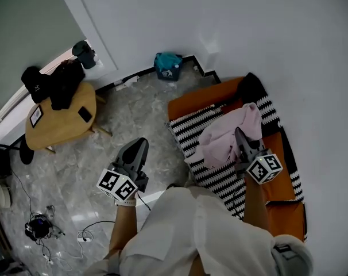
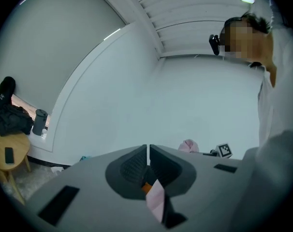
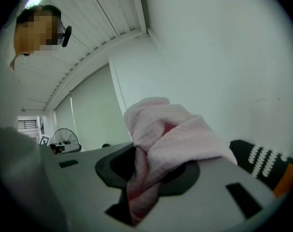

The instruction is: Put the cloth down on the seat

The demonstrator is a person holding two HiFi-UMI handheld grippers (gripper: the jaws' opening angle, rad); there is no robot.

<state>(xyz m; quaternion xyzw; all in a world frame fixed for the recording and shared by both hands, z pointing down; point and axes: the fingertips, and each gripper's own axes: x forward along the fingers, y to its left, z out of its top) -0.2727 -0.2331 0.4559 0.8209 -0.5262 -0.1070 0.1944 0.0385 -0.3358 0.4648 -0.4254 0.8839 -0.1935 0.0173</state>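
At the right, an orange seat (image 1: 192, 100) carries a black-and-white striped cover (image 1: 191, 129). On the far left, a round wooden table (image 1: 59, 130) holds black clothing (image 1: 65, 83) and a phone (image 1: 85, 114). Cables (image 1: 39, 226) lie on the near-left marble floor (image 1: 140, 117).

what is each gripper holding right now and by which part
The right gripper holds the pink cloth by a bunched fold pinched between its jaws, the rest heaped above them. The left gripper holds nothing; its jaws are together.
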